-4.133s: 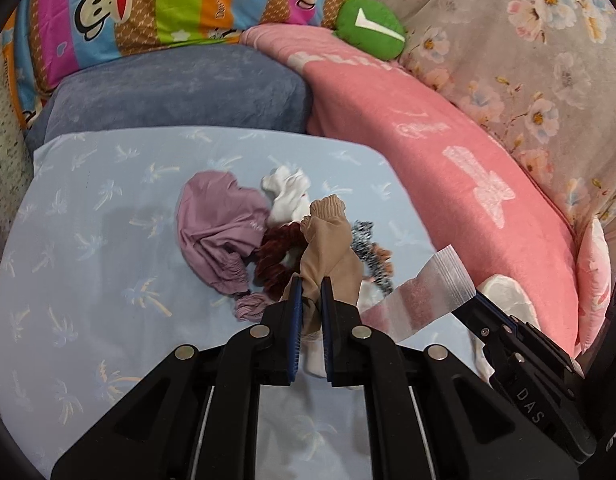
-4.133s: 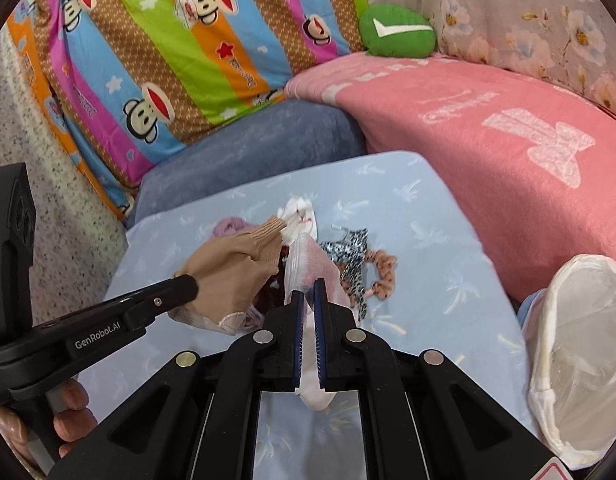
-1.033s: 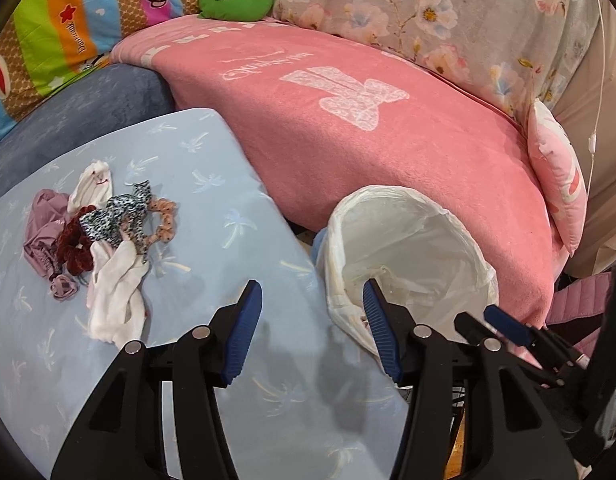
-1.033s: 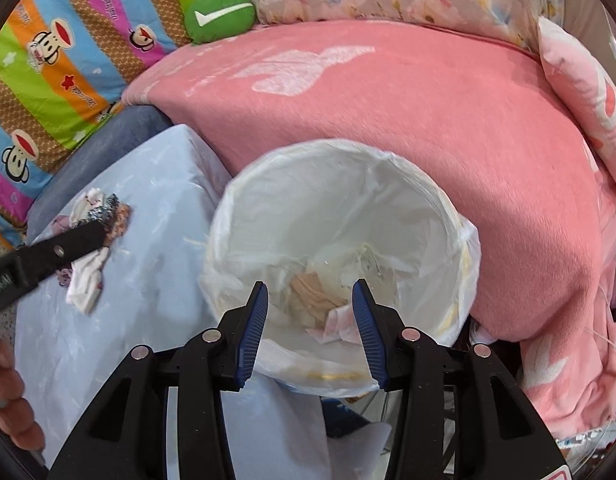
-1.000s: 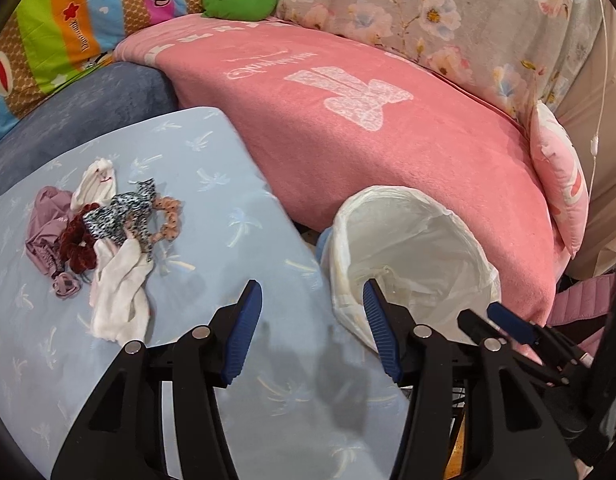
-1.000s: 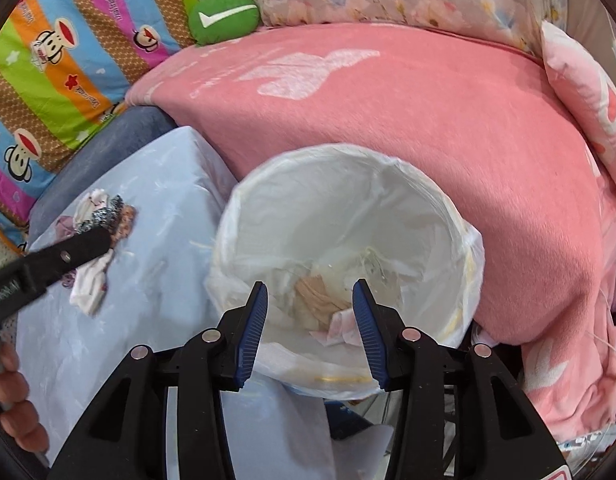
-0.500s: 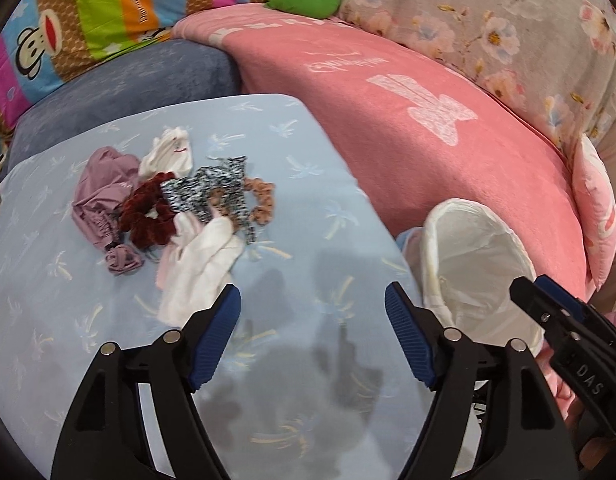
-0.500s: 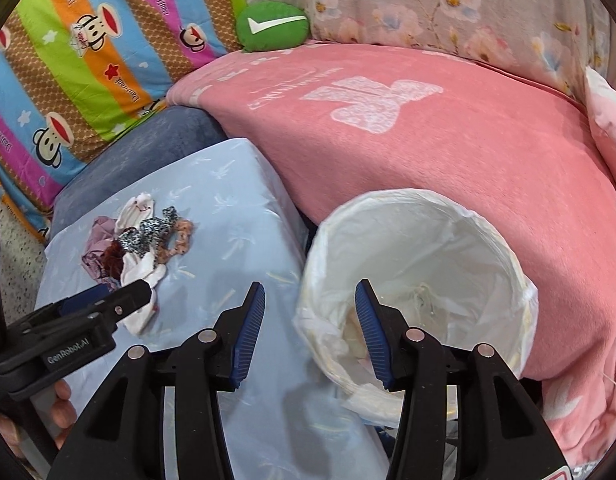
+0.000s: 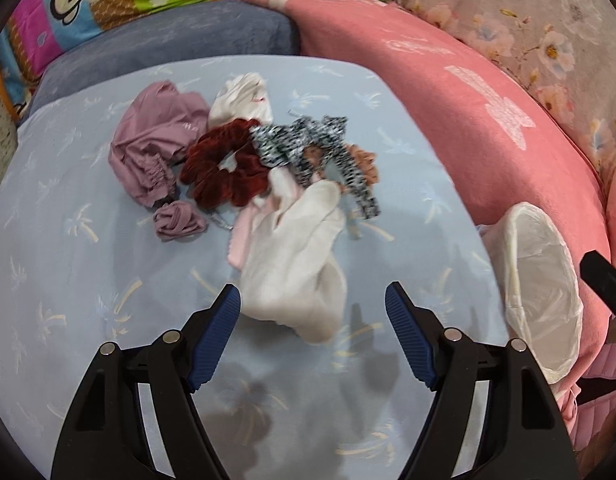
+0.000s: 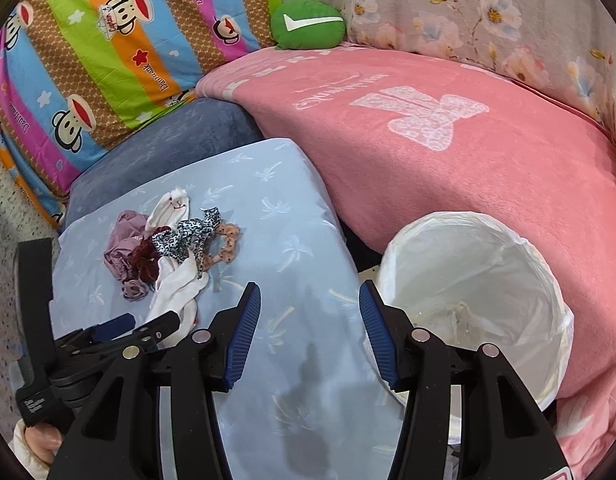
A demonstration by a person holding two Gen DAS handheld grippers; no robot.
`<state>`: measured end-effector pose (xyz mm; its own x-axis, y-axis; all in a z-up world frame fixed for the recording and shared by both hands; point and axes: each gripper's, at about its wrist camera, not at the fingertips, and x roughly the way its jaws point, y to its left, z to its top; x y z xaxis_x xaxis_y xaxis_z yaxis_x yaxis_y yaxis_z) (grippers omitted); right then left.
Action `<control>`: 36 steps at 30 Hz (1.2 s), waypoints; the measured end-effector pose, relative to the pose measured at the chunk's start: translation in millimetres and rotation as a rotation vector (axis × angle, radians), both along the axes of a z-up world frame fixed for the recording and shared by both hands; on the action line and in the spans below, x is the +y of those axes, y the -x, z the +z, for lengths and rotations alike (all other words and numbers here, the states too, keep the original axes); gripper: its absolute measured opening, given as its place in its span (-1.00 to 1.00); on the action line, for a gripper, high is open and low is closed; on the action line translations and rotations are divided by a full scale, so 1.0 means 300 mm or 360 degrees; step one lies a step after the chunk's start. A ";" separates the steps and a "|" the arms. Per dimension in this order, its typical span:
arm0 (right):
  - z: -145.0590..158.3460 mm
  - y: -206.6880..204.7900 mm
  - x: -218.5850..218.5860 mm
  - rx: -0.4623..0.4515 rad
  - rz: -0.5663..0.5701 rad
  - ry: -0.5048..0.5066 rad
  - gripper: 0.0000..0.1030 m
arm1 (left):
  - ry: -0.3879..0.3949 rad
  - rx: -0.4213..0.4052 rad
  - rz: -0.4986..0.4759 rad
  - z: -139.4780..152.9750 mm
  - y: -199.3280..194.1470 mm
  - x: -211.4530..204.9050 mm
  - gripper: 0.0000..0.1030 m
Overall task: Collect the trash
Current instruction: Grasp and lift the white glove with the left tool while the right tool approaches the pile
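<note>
A heap of cloth bits lies on the light blue table [image 9: 68,280]: a white sock [image 9: 296,264], a dark red scrunchie [image 9: 224,172], a mauve cloth [image 9: 156,148], a leopard-print scrunchie [image 9: 320,148] and another white sock [image 9: 244,100]. My left gripper [image 9: 312,308] is open and empty, just short of the near white sock. My right gripper [image 10: 310,316] is open and empty over the table's right edge. The white-lined bin [image 10: 476,292] stands right of the table; it also shows in the left wrist view [image 9: 540,288]. The heap shows in the right wrist view [image 10: 168,256] too.
A pink blanket [image 10: 448,140] covers the sofa behind the bin. A blue-grey cushion [image 9: 168,40] and a striped monkey-print pillow [image 10: 108,40] lie behind the table. A green cushion [image 10: 308,24] sits at the back.
Both grippers let go of their items into the bin and opened. Both have swung left from the bin back toward the heap; the left one now sits close to the white sock.
</note>
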<state>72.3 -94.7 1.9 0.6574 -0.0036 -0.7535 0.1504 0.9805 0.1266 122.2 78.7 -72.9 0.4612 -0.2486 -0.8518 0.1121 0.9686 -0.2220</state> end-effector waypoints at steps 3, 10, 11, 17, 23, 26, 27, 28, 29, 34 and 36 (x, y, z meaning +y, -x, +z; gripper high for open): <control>-0.011 -0.019 0.029 0.0014 0.0018 -0.0001 -0.01 | 0.0005 0.0027 0.0003 -0.028 -0.009 0.024 0.38; -0.036 -0.065 0.093 0.0048 0.0071 -0.0001 -0.01 | 0.0060 0.0095 0.0003 -0.076 -0.047 0.056 0.07; -0.039 -0.069 0.103 0.0051 0.0077 0.0001 -0.01 | 0.0074 0.0104 0.0000 -0.080 -0.052 0.060 0.02; -0.055 -0.095 0.150 0.0071 0.0116 0.0003 -0.01 | 0.0140 0.0147 -0.0050 -0.097 -0.061 0.072 -0.61; -0.062 -0.120 0.201 0.0078 0.0167 -0.0013 -0.01 | 0.0193 0.0085 -0.0036 -0.032 -0.039 0.121 -0.71; -0.068 -0.139 0.230 0.0080 0.0197 -0.0037 -0.01 | 0.0199 0.0034 -0.0003 0.015 -0.032 0.159 -0.71; -0.069 -0.145 0.242 0.0081 0.0204 -0.0041 -0.01 | 0.0206 0.0013 0.0012 0.034 -0.029 0.178 -0.71; -0.070 -0.153 0.255 0.0079 0.0215 -0.0047 -0.01 | 0.0207 -0.0005 0.0024 0.047 -0.031 0.189 -0.71; -0.072 -0.158 0.263 0.0078 0.0222 -0.0052 -0.01 | 0.0198 -0.0031 0.0040 0.065 -0.032 0.207 -0.71; -0.079 -0.200 0.315 0.0077 0.0271 -0.0092 -0.01 | 0.0175 -0.0114 0.0124 0.126 -0.047 0.275 -0.71; -0.083 -0.218 0.333 0.0074 0.0288 -0.0097 -0.01 | 0.0166 -0.0146 0.0157 0.145 -0.063 0.296 -0.71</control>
<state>137.6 5.1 -22.9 0.6079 0.1582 -0.7781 -0.0208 0.9828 0.1836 141.2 167.4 -29.5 0.5626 -0.2830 -0.7768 0.0419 0.9481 -0.3151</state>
